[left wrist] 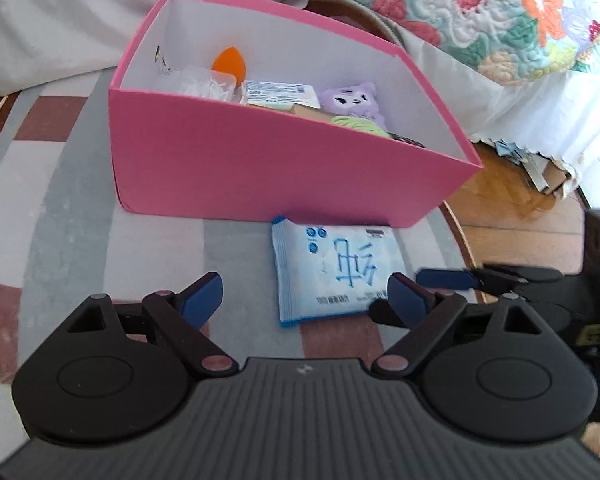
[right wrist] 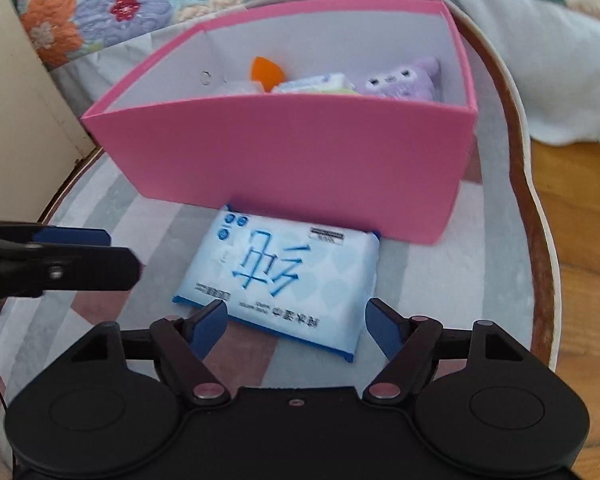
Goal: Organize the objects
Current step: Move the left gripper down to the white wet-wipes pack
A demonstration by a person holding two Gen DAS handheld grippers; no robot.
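Observation:
A pink box [left wrist: 260,160] stands on a striped mat, also in the right wrist view [right wrist: 300,152]. It holds an orange sponge [left wrist: 228,65], a purple plush [left wrist: 352,100], a white packet [left wrist: 280,92] and other small items. A blue-and-white tissue pack [left wrist: 332,272] lies flat on the mat against the box's front wall, seen too in the right wrist view [right wrist: 284,280]. My left gripper [left wrist: 304,292] is open and empty, just left of the pack. My right gripper [right wrist: 296,324] is open, its jaws either side of the pack's near edge.
The round mat [left wrist: 60,220] lies on a wooden floor [right wrist: 580,240]. A bed with a floral quilt [left wrist: 500,12] and white skirt stands behind the box. Papers [left wrist: 540,168] lie under the bed's edge. A beige panel [right wrist: 16,100] stands at the left.

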